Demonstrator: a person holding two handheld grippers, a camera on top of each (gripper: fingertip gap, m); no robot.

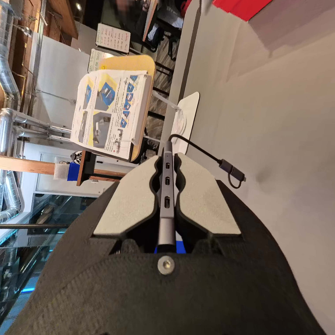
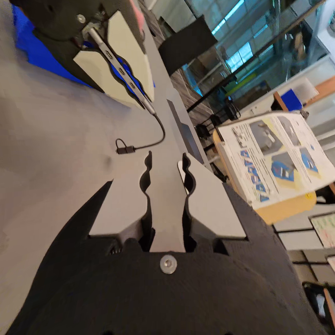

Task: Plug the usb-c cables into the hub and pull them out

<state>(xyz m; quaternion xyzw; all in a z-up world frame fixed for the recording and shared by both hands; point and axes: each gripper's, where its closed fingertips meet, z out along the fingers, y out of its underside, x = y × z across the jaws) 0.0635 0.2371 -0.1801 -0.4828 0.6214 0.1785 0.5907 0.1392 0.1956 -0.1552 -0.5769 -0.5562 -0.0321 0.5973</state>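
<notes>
Left hand-held gripper [image 1: 167, 163] clamps hub [image 1: 167, 190] | right hand-held gripper [image 2: 165, 159] parted, empty

grey table [image 1: 272, 126] | glass partition [image 2: 253, 45] | silver ducts [image 1: 7, 72] | wooden beam [image 1: 27, 164] | whiteboard [image 1: 113, 37]

Bright, even light; blurred edges — fisheye-warped
</notes>
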